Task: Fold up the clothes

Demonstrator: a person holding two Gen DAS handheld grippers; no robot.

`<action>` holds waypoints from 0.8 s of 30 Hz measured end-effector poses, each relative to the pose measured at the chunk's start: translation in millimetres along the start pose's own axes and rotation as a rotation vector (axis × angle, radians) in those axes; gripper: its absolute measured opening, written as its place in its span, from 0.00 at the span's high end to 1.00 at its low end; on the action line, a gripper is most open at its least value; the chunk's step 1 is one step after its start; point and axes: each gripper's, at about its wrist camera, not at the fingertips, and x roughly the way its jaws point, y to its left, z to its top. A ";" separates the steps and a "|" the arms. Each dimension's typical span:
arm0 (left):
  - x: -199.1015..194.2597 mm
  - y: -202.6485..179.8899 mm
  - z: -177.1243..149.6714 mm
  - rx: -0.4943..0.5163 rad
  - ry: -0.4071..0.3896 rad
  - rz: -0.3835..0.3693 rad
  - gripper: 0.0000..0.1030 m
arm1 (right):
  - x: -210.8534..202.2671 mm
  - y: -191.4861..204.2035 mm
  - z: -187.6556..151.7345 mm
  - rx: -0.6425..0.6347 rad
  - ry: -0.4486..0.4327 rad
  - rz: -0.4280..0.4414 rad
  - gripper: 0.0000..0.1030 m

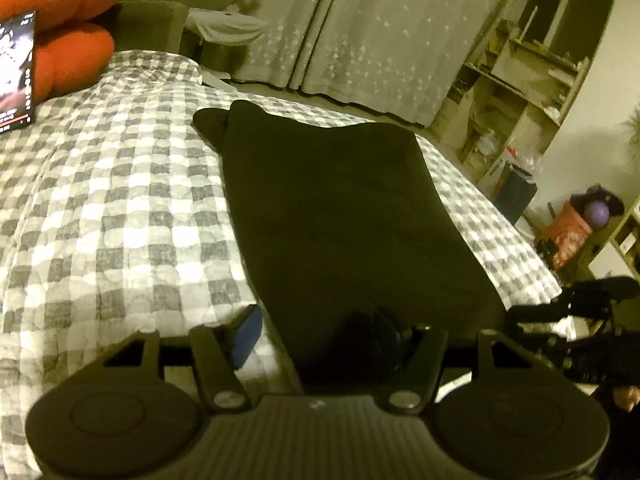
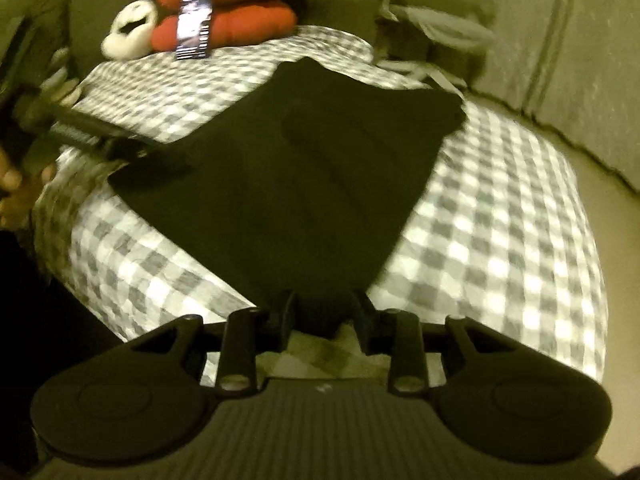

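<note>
We have the black garment [image 1: 340,216] folded into a neat rectangle ahead of both grippers; our left gripper [image 1: 332,332] stands apart over its near edge, our right gripper [image 2: 324,312] half apart around a corner, perhaps one fold left.

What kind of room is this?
Most likely a bedroom. A grey-and-white checked quilt covers what looks like a bed, orange cushions are stacked at its far end, long pale flower-print curtains hang behind, and a dark garment lies on the quilt.

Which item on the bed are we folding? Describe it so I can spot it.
Find the grey-and-white checked bedspread. Lying flat across its middle is the dark garment, already folded into a rough rectangle. It is the only plain black thing there; the orange cushions sit far back.
</note>
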 end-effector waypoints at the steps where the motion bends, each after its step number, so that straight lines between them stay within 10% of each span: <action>1: -1.2 -0.5 -1.4 0.001 0.003 -0.010 0.38 | -0.6 -4.0 -1.2 0.016 0.001 -0.002 0.65; 11: -15.4 -14.3 -26.0 0.064 0.016 -0.052 0.38 | -20.7 7.7 -5.2 -0.076 -0.139 -0.037 0.64; 24: -34.1 -14.6 -36.5 0.054 -0.012 -0.119 0.40 | -10.2 37.1 -13.8 -0.275 -0.112 -0.006 0.64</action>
